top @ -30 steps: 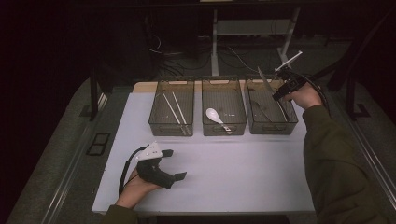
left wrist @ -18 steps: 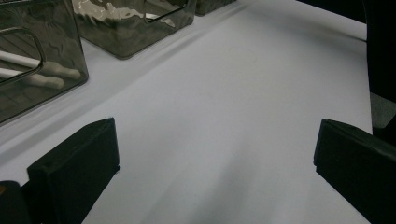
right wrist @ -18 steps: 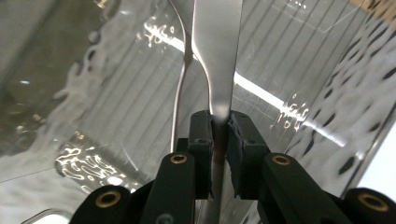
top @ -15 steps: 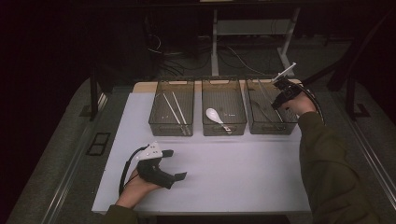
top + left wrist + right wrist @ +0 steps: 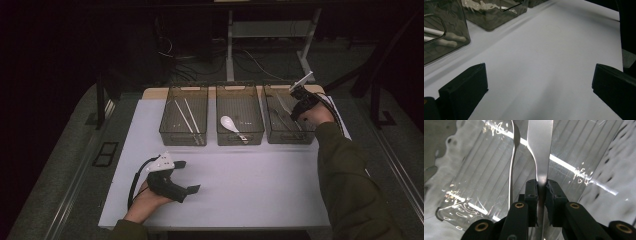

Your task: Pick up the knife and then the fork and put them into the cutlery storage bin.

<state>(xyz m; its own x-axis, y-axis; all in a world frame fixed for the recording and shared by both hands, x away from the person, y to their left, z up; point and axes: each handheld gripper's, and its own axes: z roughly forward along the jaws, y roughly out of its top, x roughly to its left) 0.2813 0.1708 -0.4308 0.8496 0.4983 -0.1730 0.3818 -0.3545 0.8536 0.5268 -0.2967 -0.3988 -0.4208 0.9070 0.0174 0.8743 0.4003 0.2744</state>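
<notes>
Over the rightmost bin the right tongs have sunk lower than a second ago — from above the rim to just inside it — pinching the handle of a metal utensil, its working end hidden. A second metal piece lies just beside it on the bin floor. My guess is the utensil is about to be laid down and released. Near the table's front edge the left tongs rest unmoved — spread wide, nothing between them. No brand, label or writing can be read anywhere.
</notes>
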